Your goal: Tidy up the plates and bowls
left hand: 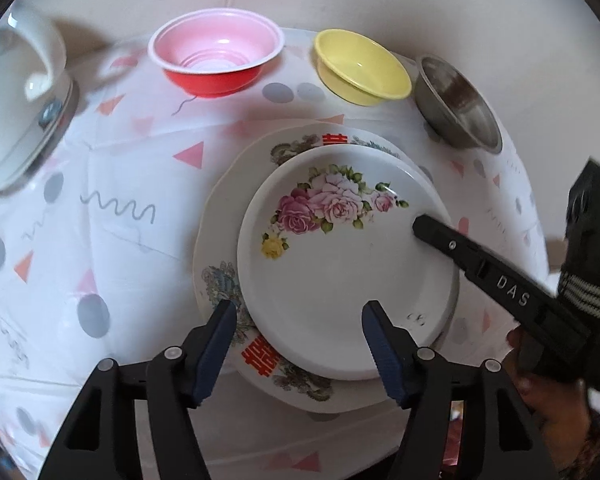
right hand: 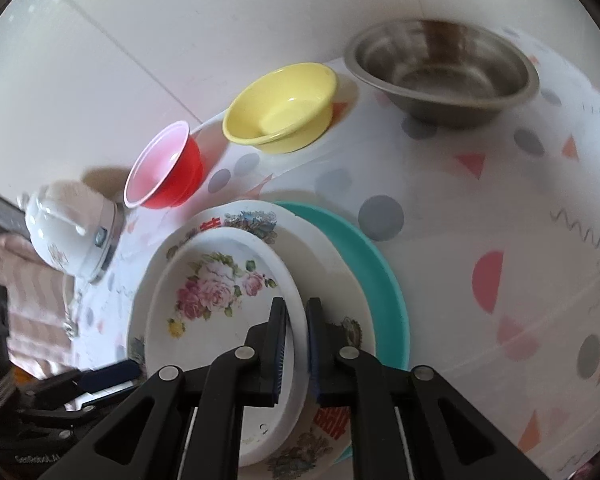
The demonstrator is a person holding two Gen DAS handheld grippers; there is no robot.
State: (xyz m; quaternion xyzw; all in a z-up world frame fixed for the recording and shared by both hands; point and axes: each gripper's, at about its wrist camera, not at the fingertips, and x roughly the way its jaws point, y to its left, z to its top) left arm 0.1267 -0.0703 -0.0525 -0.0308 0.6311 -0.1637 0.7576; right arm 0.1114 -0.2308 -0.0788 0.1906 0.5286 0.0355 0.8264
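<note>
A white plate with pink roses [left hand: 332,264] [right hand: 204,312] lies on a larger white plate with red characters [left hand: 220,220] [right hand: 324,248]. Under both, the right wrist view shows a teal plate [right hand: 380,280]. My left gripper [left hand: 300,308] hangs open over the near edge of the rose plate, its blue pads clear of it. My right gripper [right hand: 296,304] is shut on the rose plate's right rim, one finger inside and one outside. In the left wrist view its black finger [left hand: 432,232] reaches in over that rim.
Three bowls stand in a row at the table's far edge by the wall: red with a pink inside [left hand: 216,60] [right hand: 164,168], yellow [left hand: 360,68] [right hand: 280,108], steel [left hand: 456,104] [right hand: 440,72]. A white ceramic vessel [left hand: 20,92] [right hand: 68,232] sits at the far left. A patterned cloth [left hand: 120,200] covers the table.
</note>
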